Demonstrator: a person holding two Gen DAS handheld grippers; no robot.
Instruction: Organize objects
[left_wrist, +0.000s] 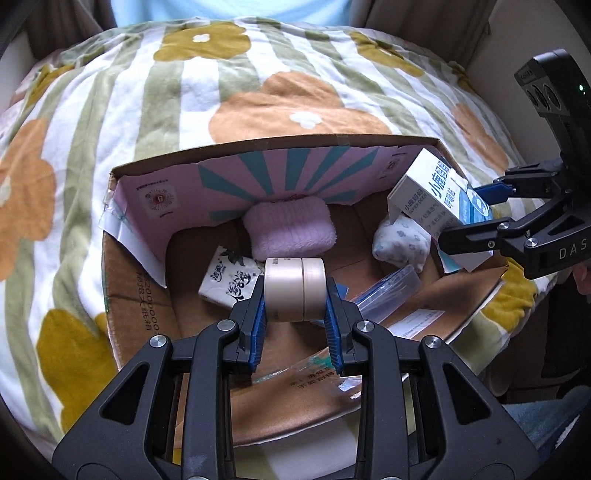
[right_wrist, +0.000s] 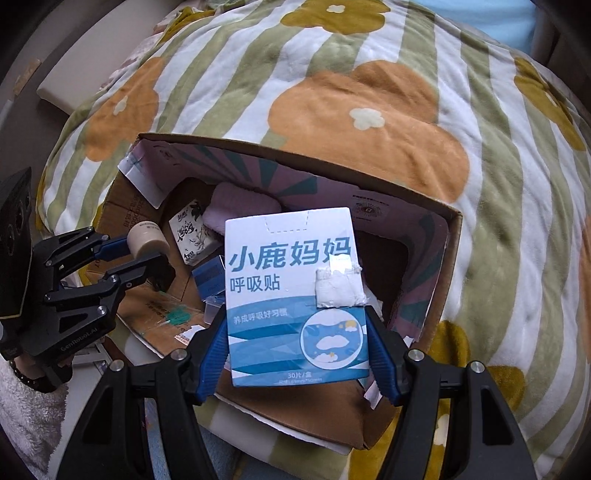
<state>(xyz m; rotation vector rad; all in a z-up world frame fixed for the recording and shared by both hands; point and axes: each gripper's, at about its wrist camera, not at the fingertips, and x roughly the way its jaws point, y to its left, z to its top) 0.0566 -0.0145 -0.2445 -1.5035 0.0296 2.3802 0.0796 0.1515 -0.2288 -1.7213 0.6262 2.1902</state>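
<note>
An open cardboard box lies on a flowered blanket. My left gripper is shut on a beige tape roll and holds it over the box. My right gripper is shut on a white and blue carton and holds it above the box's right side. Inside the box lie a pink towel, a tissue pack, a white patterned bundle and a clear plastic case.
The striped blanket with orange and mustard flowers surrounds the box on all sides. A pale cushion edge sits at the far left in the right wrist view. The box's front flap lies folded toward me.
</note>
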